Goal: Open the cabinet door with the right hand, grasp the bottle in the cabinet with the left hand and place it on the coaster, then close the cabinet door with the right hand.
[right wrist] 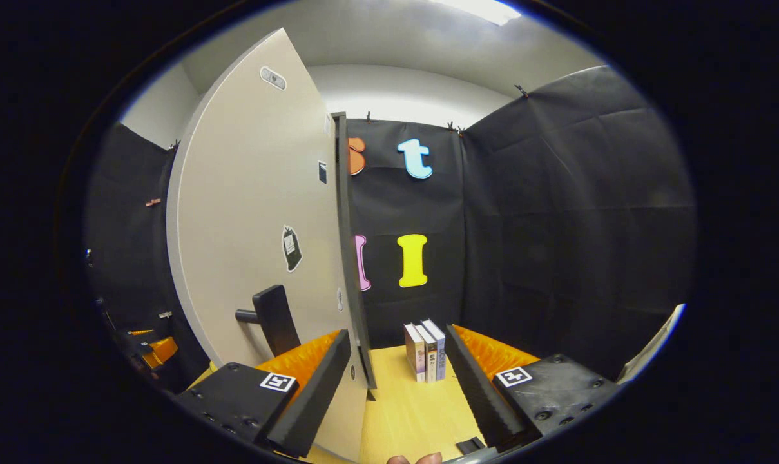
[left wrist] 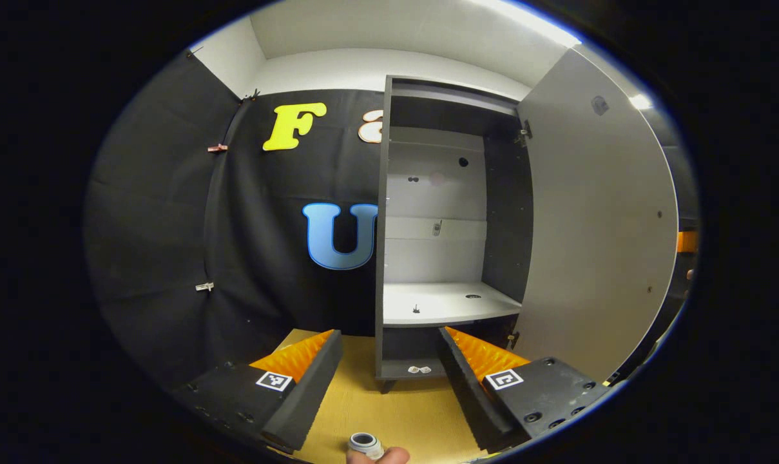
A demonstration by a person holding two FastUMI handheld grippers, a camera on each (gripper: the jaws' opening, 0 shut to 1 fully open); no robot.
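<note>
Bottle (left wrist: 365, 444) stands on the wooden table (left wrist: 402, 412) at the bottom edge of the left gripper view, between the fingers of the left gripper (left wrist: 386, 377) and below them; just its round grey-and-white top shows, with a fingertip (left wrist: 379, 456) beside it. That gripper's two fingers are spread wide and hold nothing. They are wedge-shaped blocks with ribbed inner faces, and each carries one square printed marker. Beyond them stands the cabinet (left wrist: 381, 225), a tall dark-framed box with a pale back panel. One smooth white shelf (left wrist: 447, 303) crosses it, and nothing rests on that shelf. Under the shelf is a low dark compartment. Its door (left wrist: 595, 225), a flat pale panel, is swung fully open to the right, with two hinges on its inner edge.

In the right gripper view the right gripper (right wrist: 399, 380) is also wide open and empty, with one marker on each finger. Its left finger sits just in front of the door's outer face (right wrist: 254, 212), near a dark block-shaped handle (right wrist: 274, 319) on a short stem. Two stickers are on that face. Three upright books (right wrist: 426, 351) stand together on the table between the fingers, farther back.
</note>
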